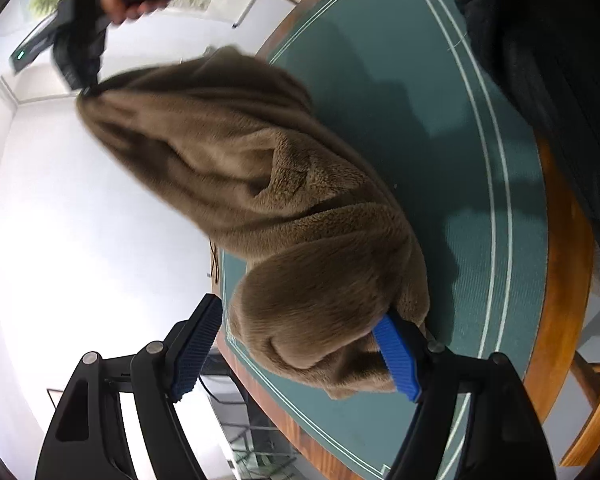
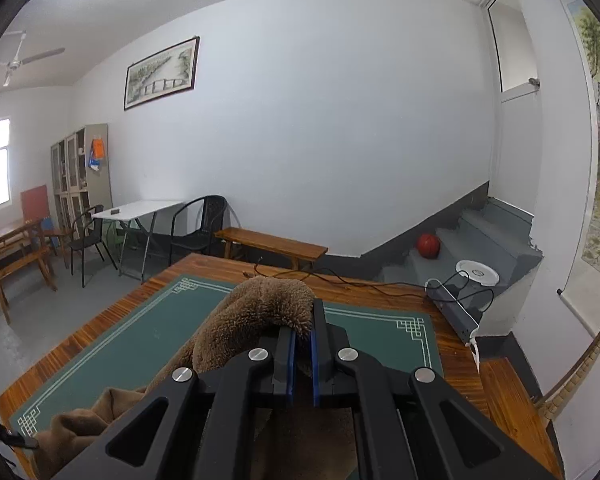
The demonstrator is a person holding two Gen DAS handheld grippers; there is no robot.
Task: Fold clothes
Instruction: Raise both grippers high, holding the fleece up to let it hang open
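The right gripper (image 2: 303, 338) has its fingers clamped on a fold of the brown fleece garment (image 1: 284, 216), lifted above the green mat (image 1: 440, 160) on the table (image 2: 100, 324). At lower frame, the left gripper (image 1: 300, 356) fingers are spread wide, one touching the fleece.

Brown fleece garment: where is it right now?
The brown fleece garment hangs above the green table mat, one end pinched in the right gripper, the other bunched between the left gripper's open fingers.
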